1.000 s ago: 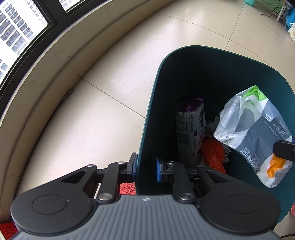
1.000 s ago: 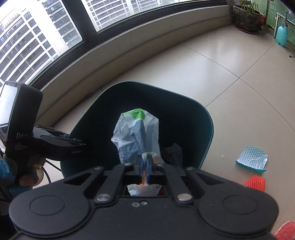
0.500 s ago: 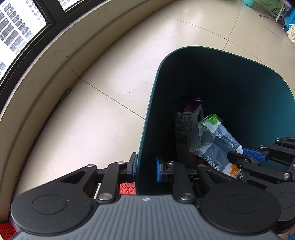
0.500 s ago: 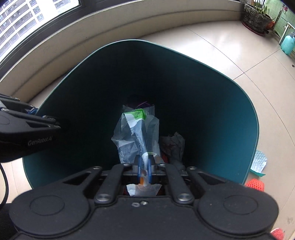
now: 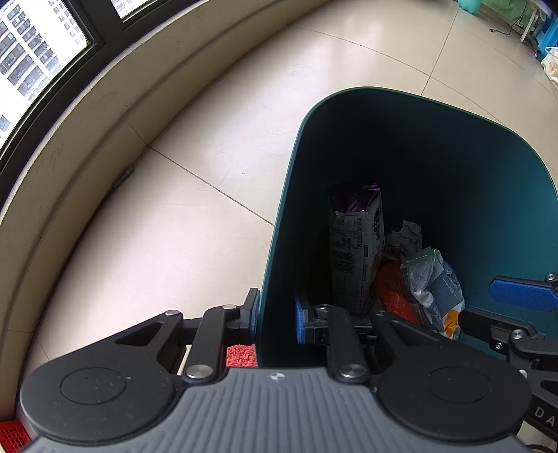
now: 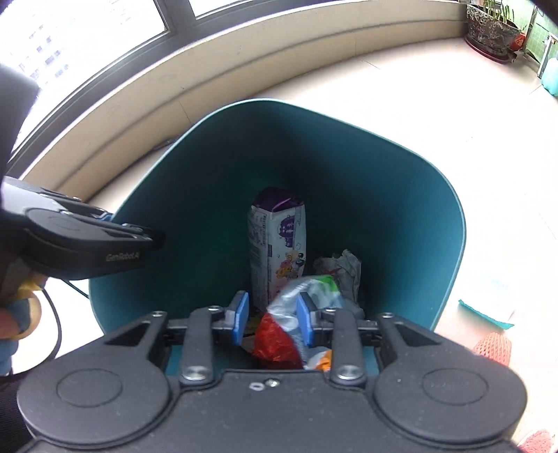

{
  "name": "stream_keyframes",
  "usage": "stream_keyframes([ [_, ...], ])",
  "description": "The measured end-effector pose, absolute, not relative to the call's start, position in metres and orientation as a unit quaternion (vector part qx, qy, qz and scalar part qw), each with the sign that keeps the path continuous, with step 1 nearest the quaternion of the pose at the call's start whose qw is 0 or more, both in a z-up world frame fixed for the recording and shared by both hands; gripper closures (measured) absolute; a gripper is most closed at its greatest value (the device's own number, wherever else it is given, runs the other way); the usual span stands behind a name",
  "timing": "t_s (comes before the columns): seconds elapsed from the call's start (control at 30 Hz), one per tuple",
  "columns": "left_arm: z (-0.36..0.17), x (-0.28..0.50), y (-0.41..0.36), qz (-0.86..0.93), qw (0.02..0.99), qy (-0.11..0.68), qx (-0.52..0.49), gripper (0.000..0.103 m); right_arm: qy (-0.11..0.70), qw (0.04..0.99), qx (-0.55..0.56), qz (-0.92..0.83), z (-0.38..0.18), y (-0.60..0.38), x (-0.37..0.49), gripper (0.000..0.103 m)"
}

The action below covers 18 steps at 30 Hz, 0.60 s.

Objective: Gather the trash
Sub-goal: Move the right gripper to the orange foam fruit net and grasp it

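The teal bin (image 6: 401,195) stands open-topped on pale floor tiles (image 5: 167,223), its upper half free for a gripper to pass; lower down, an upright milk carton (image 6: 277,251), crumpled paper (image 6: 343,268), a plastic wrapper (image 6: 307,296) and a red bag (image 6: 275,343) crowd the bottom; the left gripper (image 5: 275,319) clamps the near wall (blocking that rim); a low window ledge (image 5: 104,115) bounds the floor beyond.

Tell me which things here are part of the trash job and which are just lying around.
Part of the job:
teal bin, clamped at its wall by the left gripper
tissue wrapper, dropped inside; right gripper opening
red foam net, on the floor

Lying about:
potted plant
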State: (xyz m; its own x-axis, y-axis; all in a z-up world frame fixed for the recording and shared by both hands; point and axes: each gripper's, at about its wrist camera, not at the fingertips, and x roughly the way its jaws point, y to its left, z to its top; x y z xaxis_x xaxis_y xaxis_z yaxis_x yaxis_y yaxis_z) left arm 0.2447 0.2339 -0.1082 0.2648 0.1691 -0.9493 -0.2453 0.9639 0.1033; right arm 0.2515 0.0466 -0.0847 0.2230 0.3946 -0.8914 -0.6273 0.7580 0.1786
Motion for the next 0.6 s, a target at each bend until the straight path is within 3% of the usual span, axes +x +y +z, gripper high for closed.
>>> stream_keyframes([
  [0.17, -0.108, 0.244, 0.233, 0.131, 0.796, 0.59, -0.028, 0.084, 0.51, 0.788, -0.064, 0.338, -0.055, 0.008, 0.249, 0.059],
  [0.37, -0.109, 0.242, 0.229, 0.133, 0.798, 0.587, -0.023, 0.084, 0.482, 0.819, -0.022, 0.311, -0.036, -0.043, 0.253, 0.055],
  [0.5, -0.109, 0.241, 0.229, 0.134, 0.799, 0.586, -0.023, 0.084, 0.472, 0.839, 0.003, 0.27, -0.041, -0.082, 0.262, 0.045],
  [0.6, -0.108, 0.241, 0.23, 0.133, 0.799, 0.586, -0.028, 0.084, 0.486, 0.843, 0.026, 0.228, -0.059, -0.109, 0.273, 0.045],
])
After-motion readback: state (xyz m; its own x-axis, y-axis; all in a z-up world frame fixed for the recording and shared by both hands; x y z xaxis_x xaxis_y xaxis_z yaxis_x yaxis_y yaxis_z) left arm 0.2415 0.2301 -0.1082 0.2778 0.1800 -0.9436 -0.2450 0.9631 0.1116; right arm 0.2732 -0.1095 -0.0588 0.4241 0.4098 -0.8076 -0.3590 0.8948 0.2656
